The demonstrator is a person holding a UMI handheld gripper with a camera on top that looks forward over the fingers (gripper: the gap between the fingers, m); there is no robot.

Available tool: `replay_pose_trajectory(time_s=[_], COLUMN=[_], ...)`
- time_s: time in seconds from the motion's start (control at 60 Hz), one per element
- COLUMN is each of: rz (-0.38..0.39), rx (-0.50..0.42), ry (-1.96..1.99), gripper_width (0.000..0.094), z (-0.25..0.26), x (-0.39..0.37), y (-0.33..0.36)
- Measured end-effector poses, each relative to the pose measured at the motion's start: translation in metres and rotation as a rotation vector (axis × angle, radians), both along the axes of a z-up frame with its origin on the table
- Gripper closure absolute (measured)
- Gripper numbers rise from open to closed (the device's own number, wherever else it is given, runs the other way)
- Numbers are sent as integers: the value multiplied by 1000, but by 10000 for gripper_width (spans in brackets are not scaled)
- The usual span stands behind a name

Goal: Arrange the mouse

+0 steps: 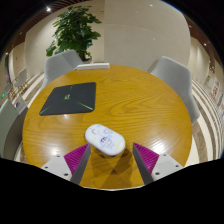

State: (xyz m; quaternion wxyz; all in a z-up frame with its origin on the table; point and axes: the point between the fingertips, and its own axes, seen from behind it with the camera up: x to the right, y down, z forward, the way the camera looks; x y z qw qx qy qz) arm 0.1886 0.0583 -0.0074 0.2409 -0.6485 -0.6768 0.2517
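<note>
The gripper (110, 158) is held low over the near edge of the round wooden table (150, 100), pointing level across it, its fingers spread wide. The white mouse (104, 139) lies on the table between the fingertips, with a gap on each side, so nothing is gripped yet. This looks like the approach-to-grasp step; next the fingers need to close evenly on the mouse's sides. Beyond it lies a dark mouse mat (68, 97), the likely destination. Farther off stand chairs (170, 70) and a potted plant (76, 30).
</note>
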Motion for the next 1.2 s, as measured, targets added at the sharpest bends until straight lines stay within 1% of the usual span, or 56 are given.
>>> replay_pose_trajectory(time_s=[0.167, 0.267, 0.317, 0.35, 0.45, 0.483, 0.6, 0.65, 0.667, 0.683, 0.717, 0.783, 0.9, 0.967, 1.033, 1.083, 1.133, 1.2], rz=[-14, -29, -37, -42, -57, -62, -69, -87, -94, -104, -117, -104, -90, -66, -33, -8, 25, 70], rx=[-6, -8, -10, -8, 0, 6, 32, 40, 42, 50, 45, 37, -33, -59, -58, -65, -49, -26], ry=[6, 3, 1, -2, -8, -11, -23, -36, -38, -38, -27, 12, 69, 111, 136, 144, 133, 119], gripper_width=[66, 61, 76, 104, 406, 410, 508, 543, 522, 580, 580, 579, 582, 581, 582, 581, 582, 583], z=[-12, -8, -11, -10, -10, -10, -9, -9, -8, -5, 4, 28, 77, 104, 118, 118, 108, 85], x=[-40, -50, -56, -55, -55, -54, -53, -53, -53, -54, -57, -73, -116, -143, -171, -187, -199, -212], y=[-3, 0, 0, 1, 4, 4, 6, 6, 6, 8, 8, -5, -46, -76, -106, -131, -153, -178])
